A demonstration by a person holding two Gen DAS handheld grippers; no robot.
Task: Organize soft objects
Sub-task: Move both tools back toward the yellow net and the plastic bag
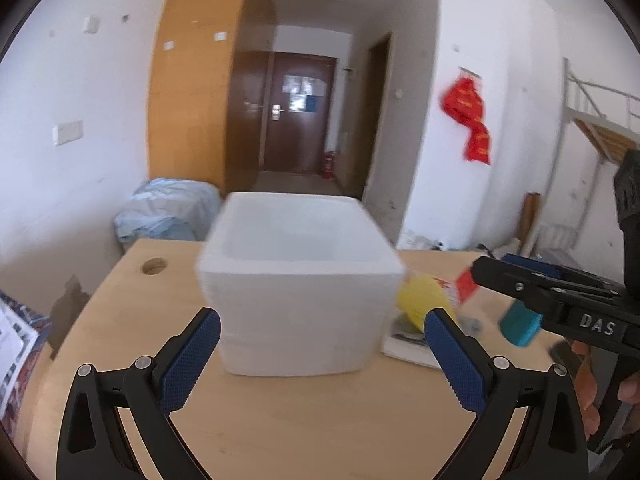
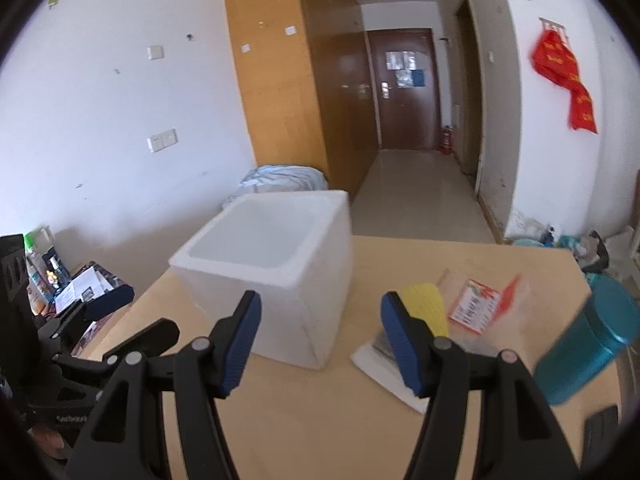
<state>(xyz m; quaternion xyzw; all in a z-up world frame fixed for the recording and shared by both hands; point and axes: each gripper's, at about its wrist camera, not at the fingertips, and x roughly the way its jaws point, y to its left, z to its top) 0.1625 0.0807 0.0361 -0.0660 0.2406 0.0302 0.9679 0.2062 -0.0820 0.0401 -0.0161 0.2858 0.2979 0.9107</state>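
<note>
Both claws, left claw [image 1: 322, 344] and right claw [image 2: 320, 332], spread empty before boxy white foam bin [image 1: 296, 280].

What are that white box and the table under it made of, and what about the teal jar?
The white box looks like foam, probably polystyrene: thick walls, matte, rounded rim. The table seems to be light wood or a wood-look laminate, smooth with faint grain. The teal jar looks like glossy plastic, though it is blurred, so metal is possible.
</note>
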